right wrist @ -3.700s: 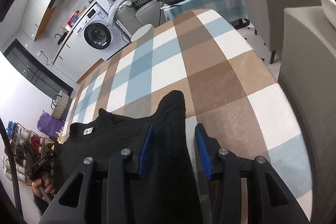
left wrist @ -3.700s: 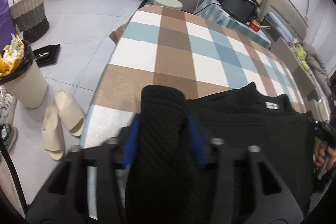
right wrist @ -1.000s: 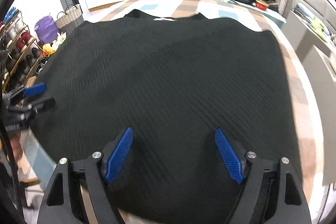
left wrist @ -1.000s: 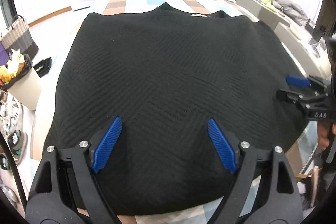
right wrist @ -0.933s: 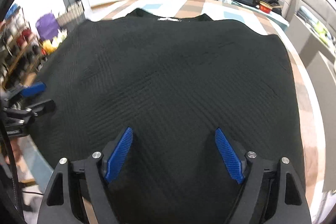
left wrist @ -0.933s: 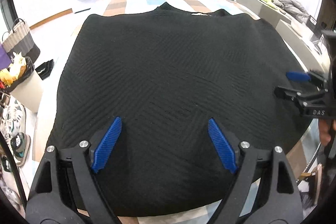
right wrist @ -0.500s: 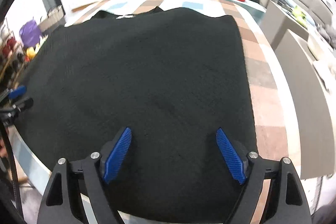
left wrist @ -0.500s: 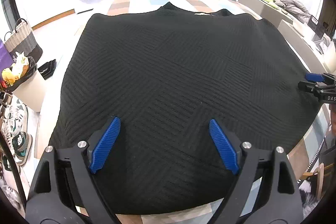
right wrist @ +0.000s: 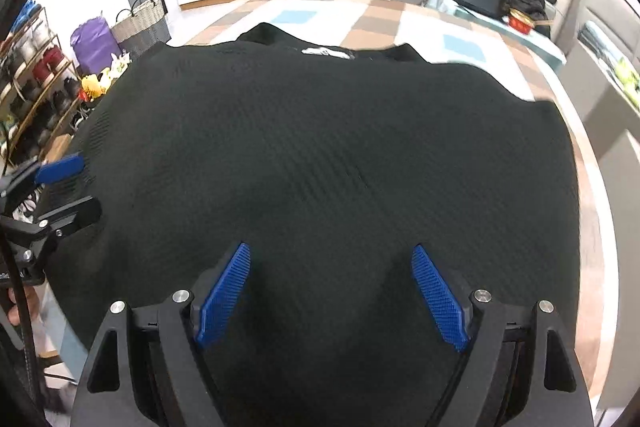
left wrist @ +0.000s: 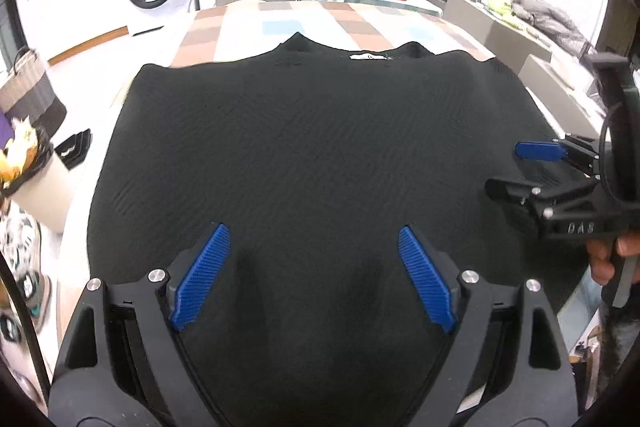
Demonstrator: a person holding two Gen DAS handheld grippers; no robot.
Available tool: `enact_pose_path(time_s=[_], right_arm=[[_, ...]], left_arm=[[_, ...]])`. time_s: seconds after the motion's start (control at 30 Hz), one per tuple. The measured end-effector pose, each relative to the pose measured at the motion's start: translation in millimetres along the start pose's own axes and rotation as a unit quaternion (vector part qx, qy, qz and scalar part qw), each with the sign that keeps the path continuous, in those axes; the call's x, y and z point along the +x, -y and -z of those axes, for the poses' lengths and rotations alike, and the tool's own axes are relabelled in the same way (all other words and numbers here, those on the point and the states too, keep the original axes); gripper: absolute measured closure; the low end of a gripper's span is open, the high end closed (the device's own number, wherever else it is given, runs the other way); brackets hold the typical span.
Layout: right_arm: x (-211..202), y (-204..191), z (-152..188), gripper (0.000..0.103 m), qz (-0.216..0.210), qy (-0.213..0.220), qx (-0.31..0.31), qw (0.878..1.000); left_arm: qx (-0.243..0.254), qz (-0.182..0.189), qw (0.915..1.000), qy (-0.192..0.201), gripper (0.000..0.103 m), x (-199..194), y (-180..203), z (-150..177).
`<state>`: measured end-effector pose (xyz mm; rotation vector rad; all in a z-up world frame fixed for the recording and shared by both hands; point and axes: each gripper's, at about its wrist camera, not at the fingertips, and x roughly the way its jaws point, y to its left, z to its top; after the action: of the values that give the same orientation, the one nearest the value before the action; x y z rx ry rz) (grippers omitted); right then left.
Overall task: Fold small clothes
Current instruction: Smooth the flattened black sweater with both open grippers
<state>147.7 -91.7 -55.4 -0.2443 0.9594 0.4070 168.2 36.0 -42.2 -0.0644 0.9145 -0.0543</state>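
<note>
Tech A: On the checked tablecloth (left wrist: 280, 27), the black knit sweater (left wrist: 312, 155) is laid flat, neckline away. How are the grippers set?

Tech B: Left gripper (left wrist: 312, 279) and right gripper (right wrist: 330, 293) are both spread wide; nothing is held. Soft, limp, light fabric is expected; the hem corners should be pinched.
</note>
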Motion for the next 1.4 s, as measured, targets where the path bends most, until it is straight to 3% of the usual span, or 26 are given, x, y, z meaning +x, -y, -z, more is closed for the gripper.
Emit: enact_pose_path(time_s=[0.1,0.43,0.63,0.8,0.93,1.07,1.23,1.3,1.4], right_arm=[[6.7,5.3,-2.9,0.018,0.015,-0.009,0.002,1.000],[-10.8,62.2,27.0,0.012,0.033,-0.025,0.048,0.998],[-8.7,48.5,-0.1,0.012,0.021,-0.011,0.033,0.999],[16.0,36.5,-33.6,0.012,-0.010,-0.006,0.046,0.999],[29.7,33.6,-38.4,0.010,0.013,-0.012,0.026,1.000],[24.2,54.2,-28.5,0.010,0.016,-0.022,0.031,0.999],[13.4,87.5,-18.9,0.010,0.047,-0.026,0.078,0.996],[10.1,87.4,-23.8,0.010,0.050,-0.016,0.083,0.995],[13.1,74.5,-40.0,0.010,0.040,0.000,0.076,0.996]], left_arm=[[0.009,-0.014,0.9993,-0.033,0.015,25.6,0.2,-10.9],[-0.020,-0.040,0.9984,-0.036,0.014,17.9,-33.9,-4.9],[-0.007,0.009,0.9999,-0.008,0.014,13.2,-13.5,-32.4],[0.017,-0.007,0.9997,-0.015,0.014,49.9,0.9,-65.9],[0.006,-0.016,0.9992,-0.037,0.009,79.2,-7.9,-70.7],[0.010,-0.036,0.9984,-0.043,0.009,78.2,-19.6,-67.4],[-0.023,-0.040,0.9981,-0.041,0.010,71.0,-34.2,-71.3],[-0.028,-0.026,0.9987,-0.034,0.010,72.7,-33.2,-78.3],[-0.014,-0.035,0.9987,-0.034,0.010,80.3,-22.6,-87.3]])
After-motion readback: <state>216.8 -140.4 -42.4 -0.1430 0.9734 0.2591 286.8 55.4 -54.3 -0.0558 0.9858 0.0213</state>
